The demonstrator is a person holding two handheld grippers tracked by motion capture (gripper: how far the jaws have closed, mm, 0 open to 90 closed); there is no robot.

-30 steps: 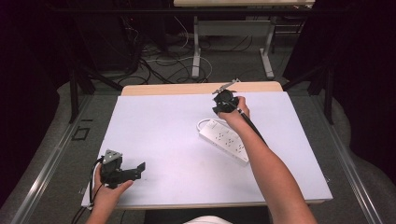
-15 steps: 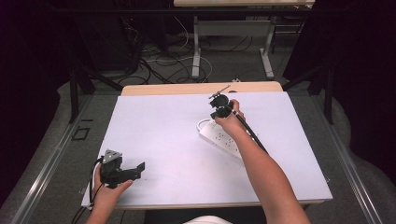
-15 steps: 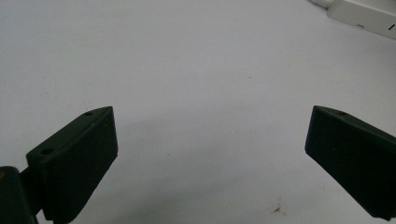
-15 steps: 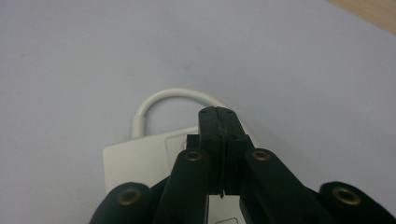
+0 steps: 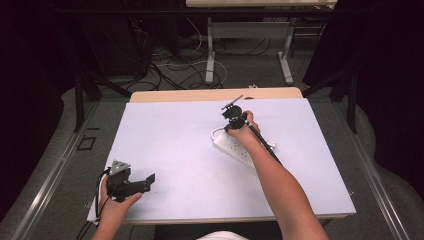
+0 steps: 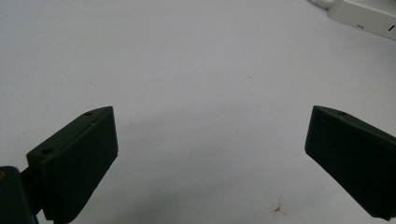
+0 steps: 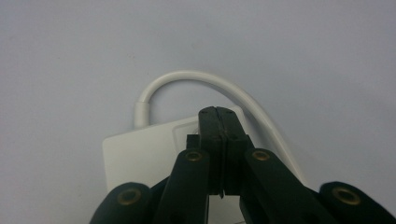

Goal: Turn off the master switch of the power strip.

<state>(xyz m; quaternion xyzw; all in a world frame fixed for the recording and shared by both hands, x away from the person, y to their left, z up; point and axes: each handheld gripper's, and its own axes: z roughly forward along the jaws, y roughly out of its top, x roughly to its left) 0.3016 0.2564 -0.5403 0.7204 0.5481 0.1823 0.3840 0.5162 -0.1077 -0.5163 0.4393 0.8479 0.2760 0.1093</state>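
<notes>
A white power strip (image 5: 231, 147) lies slanted on the white table (image 5: 170, 135), right of the middle. Its white cord (image 7: 187, 77) loops out of the near end. My right gripper (image 5: 228, 128) hangs over that end, pointing down. In the right gripper view its jaws (image 7: 217, 113) are pressed together with nothing between them, their tips just above the strip's end (image 7: 140, 154). My left gripper (image 5: 148, 181) rests at the front left corner, held in a hand. Its jaws stand wide apart over bare table (image 6: 210, 140), with a corner of the strip (image 6: 364, 14) far off.
A wooden strip (image 5: 215, 94) runs along the table's back edge. Behind it, cables (image 5: 175, 60) lie on the floor between the legs of another table (image 5: 210, 50). A black cable (image 5: 262, 142) trails from the right gripper along the forearm.
The right hand has come down and a little to the left, onto the near end of the power strip. The left hand has not moved.
</notes>
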